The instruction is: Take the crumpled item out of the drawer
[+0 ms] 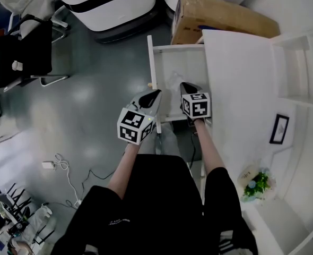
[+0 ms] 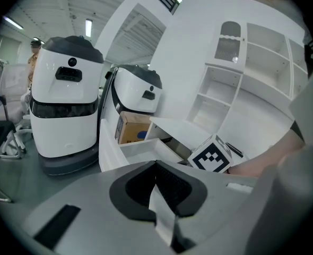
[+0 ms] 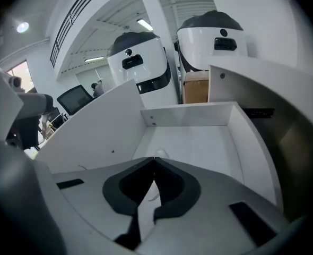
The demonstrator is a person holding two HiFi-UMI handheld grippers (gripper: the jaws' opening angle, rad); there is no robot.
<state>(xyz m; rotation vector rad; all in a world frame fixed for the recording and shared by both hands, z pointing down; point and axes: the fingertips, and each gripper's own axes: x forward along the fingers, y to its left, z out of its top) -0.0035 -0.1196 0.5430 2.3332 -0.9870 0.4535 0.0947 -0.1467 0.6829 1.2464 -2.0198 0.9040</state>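
The white drawer [image 1: 170, 54] stands pulled out from under the white desk. Inside it, near the front, lies the crumpled item [image 1: 173, 81], a pale translucent wad. My right gripper [image 1: 183, 86] reaches into the drawer with its jaws shut, tips right at the wad. In the right gripper view the closed tips [image 3: 155, 160] hide most of the wad; a small white bit [image 3: 160, 154] peeks over them, and I cannot tell whether any of it is pinched. My left gripper [image 1: 153, 94] hovers over the drawer's left wall, shut and empty [image 2: 156, 163].
A cardboard box [image 1: 215, 17] sits behind the drawer, with two large white machines [image 1: 109, 1] beyond it. The desk top [image 1: 236, 89] carries a picture frame [image 1: 279, 128] and a small plant [image 1: 257, 184]. A black chair [image 1: 18, 57] and cables [image 1: 61, 166] are on the floor to the left.
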